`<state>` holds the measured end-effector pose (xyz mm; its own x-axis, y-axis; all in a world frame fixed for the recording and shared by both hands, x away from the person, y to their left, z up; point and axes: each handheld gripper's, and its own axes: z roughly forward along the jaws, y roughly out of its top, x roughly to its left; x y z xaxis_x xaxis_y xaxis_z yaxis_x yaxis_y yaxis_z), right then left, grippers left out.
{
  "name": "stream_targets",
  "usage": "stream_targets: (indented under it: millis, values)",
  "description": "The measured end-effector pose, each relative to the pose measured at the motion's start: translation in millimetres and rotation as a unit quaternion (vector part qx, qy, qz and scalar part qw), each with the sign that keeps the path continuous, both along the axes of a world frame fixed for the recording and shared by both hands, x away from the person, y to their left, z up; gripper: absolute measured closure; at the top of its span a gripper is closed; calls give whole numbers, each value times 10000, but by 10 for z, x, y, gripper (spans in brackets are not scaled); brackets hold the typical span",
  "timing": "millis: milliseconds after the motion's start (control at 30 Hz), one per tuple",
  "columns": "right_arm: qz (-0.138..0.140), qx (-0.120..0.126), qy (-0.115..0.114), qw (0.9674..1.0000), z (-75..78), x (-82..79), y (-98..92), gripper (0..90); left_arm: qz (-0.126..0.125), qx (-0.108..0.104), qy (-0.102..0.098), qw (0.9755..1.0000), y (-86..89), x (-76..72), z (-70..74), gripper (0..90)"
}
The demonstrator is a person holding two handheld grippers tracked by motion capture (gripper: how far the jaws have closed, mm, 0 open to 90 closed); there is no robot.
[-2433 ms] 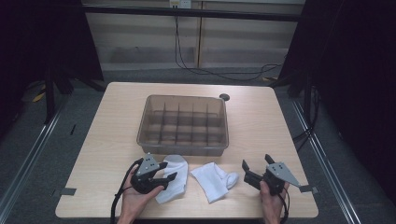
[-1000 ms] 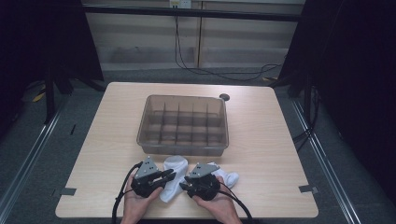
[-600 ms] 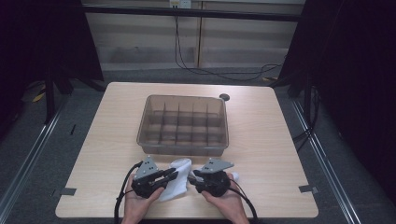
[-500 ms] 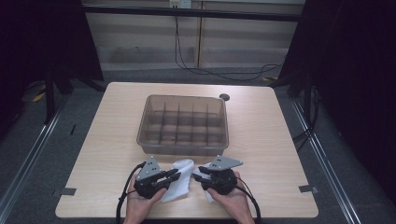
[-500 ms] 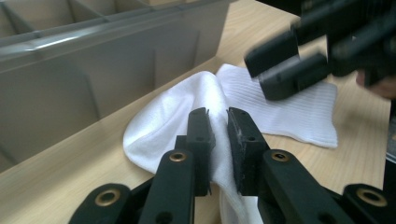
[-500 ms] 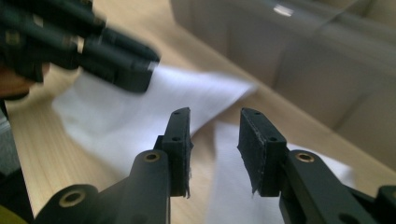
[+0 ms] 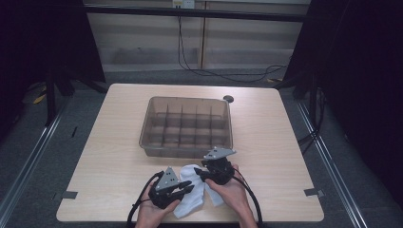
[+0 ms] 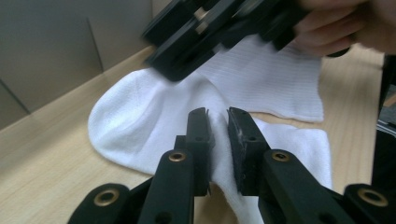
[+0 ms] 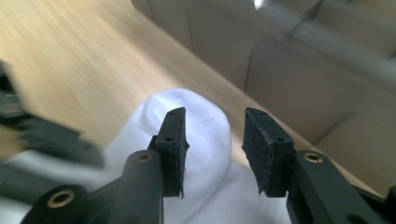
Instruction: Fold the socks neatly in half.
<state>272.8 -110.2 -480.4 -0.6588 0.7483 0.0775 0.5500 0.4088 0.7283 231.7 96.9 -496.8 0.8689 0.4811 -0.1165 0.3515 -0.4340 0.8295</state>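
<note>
Tabletop holds an empty divided bin (image 7: 186,126) behind socks (image 7: 196,194).

Each hand-held gripper, left (image 7: 183,186) and right (image 7: 203,174), is black, with a grey three-cornered plate on top and a black cable trailing off toward six o'clock. The jaw arms are glossy black with brass-coloured rivets at the pivots and end in matte, rectangular pads (image 9: 264,148). Both forearms are bare.

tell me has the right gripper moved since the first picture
Yes. The right gripper went from the table's right edge leftward to the socks, nearer the bin; its jaws have just been opening.
</note>
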Motion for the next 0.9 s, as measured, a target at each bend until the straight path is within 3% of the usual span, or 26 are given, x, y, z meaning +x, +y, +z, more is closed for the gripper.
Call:
stream_targets:
  millis: [133, 267, 300, 367, 433, 567, 733, 833, 900]
  values:
    - [21, -148, 98, 9998, -84, 54, 99, 618, -42, 12, 42, 10000, 11, 3, -4, 789]
    - [59, -302, 131, 9994, -123, 65, 136, 696, -45, -71, 113, 9999, 27, 6, -2, 774]
    - [64, -307, 139, 9994, -130, 72, 141, 720, -37, -49, 72, 10000, 38, 15, 0, 756]
    - [98, -330, 153, 9993, -142, 84, 147, 797, 287, -69, -13, 9996, 75, 29, 16, 616]
    - [135, -306, 127, 9994, -145, 89, 147, 868, 444, -433, 71, 9981, 181, 67, 57, 560]
    - [180, 0, 11, 9998, -35, 39, 98, 885, 675, -738, 112, 9949, 351, 118, 119, 509]
    - [199, 421, -365, 9982, 238, -52, -50, 886, 852, -767, 81, 9934, 450, 166, 150, 526]
    - [238, 624, -486, 9966, 379, -99, -169, 886, 848, -619, 115, 9944, 424, 174, 129, 543]
    - [190, 609, -553, 9964, 447, -127, -240, 886, 806, -416, 172, 9957, 370, 179, 97, 550]
